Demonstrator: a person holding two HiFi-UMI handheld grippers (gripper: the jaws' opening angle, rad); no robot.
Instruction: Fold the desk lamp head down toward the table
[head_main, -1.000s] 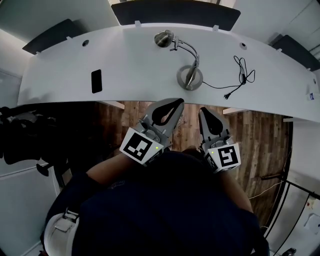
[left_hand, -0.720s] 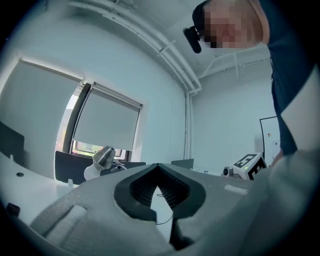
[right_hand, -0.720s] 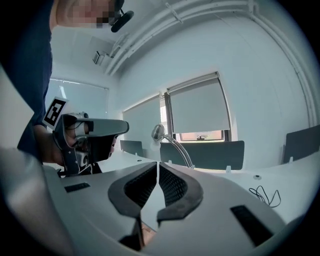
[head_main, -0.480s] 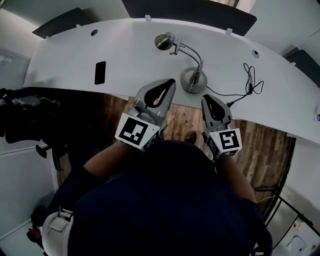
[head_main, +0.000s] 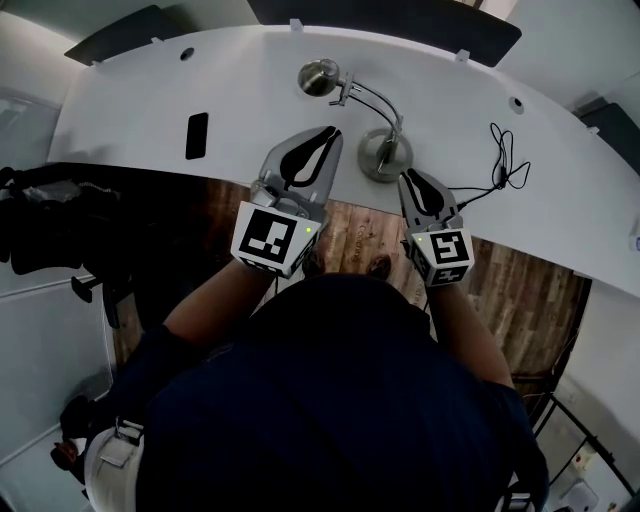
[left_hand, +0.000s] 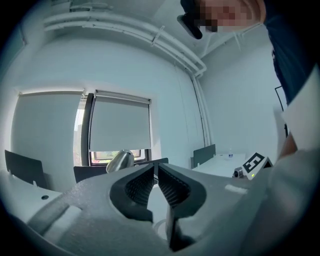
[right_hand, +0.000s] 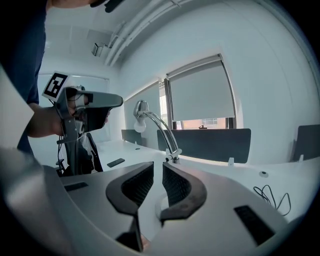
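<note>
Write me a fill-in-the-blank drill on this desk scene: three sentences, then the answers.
1. In the head view, the black phone lies on the desk to the ____ of the lamp.
2. The lamp's head stands high above the desk, not yet folded ____.
3. In the head view, the loose black cable lies on the lamp's ____ side.

Missing words: left; down; right.
</note>
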